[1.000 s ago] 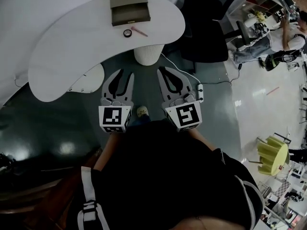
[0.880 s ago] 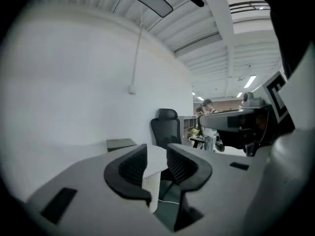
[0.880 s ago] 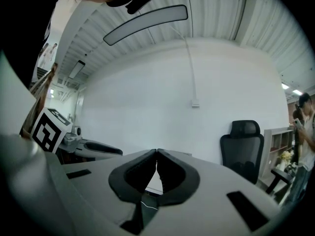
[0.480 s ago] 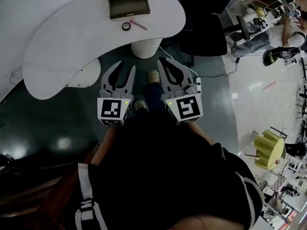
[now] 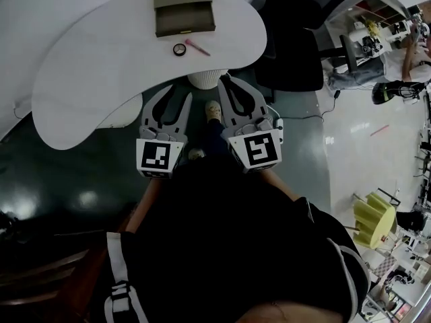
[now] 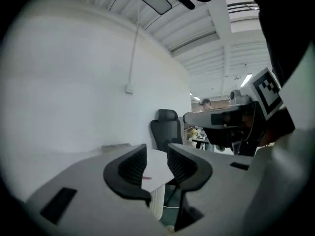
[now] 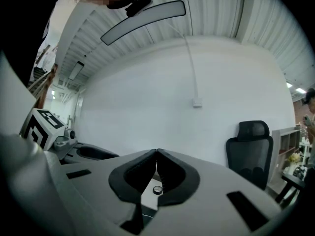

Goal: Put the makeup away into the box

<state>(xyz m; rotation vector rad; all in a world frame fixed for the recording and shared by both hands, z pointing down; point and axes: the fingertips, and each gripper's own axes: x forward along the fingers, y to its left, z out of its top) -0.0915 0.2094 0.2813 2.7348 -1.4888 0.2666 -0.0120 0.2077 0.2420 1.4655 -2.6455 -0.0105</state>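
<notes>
Here comes the approach: over the last second the person has stepped in, and both tools have slid forward until their tips reach the rim of the white, kidney-shaped bench (image 5: pixel 101 66). Nothing is picked up yet, so the task looks barely begun. The left tool (image 5: pixel 176 103) has its jaws parted and empty; the right tool (image 5: pixel 229 86) is clenched tip to tip on nothing. The makeup lies on the smooth benchtop: a small round compact (image 5: pixel 179 49) and a slim pink stick (image 5: pixel 197 47), just beside each other, close in front of the boxy olive box (image 5: pixel 183 9), whose drawer stands open.
</notes>
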